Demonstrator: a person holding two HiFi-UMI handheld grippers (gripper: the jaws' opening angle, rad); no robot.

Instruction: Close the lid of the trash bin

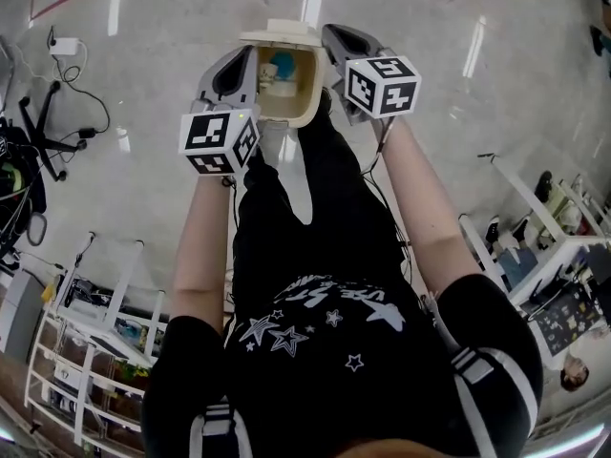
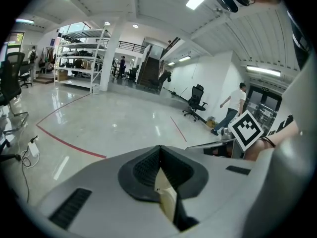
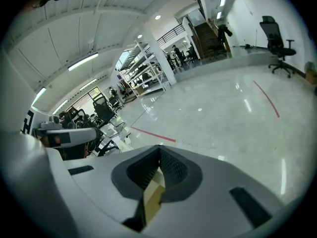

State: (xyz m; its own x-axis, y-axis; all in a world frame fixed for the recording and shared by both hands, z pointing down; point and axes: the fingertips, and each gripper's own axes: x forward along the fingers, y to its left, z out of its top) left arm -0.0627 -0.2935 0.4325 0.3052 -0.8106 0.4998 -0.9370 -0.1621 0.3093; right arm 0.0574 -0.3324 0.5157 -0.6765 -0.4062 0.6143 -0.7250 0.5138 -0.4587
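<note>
The cream trash bin (image 1: 307,98) stands on the floor ahead of the person's legs. Its lid (image 1: 281,34) is raised at the far side, and a blue item and white litter show inside. My left gripper (image 1: 239,63) hovers at the bin's left wall and my right gripper (image 1: 334,38) at its right wall, both above the rim. Seen in its own view, the left gripper (image 2: 158,150) has its dark pads meeting at the tip, with a cream sliver showing in the gap behind. The right gripper (image 3: 159,150) looks the same. Neither one visibly grips anything.
Cables and a power strip (image 1: 63,45) lie on the floor at the left, by an office chair base (image 1: 43,132). White shelving racks (image 1: 95,332) stand at the lower left and desks (image 1: 558,246) at the right. A red floor line (image 2: 69,144) runs ahead.
</note>
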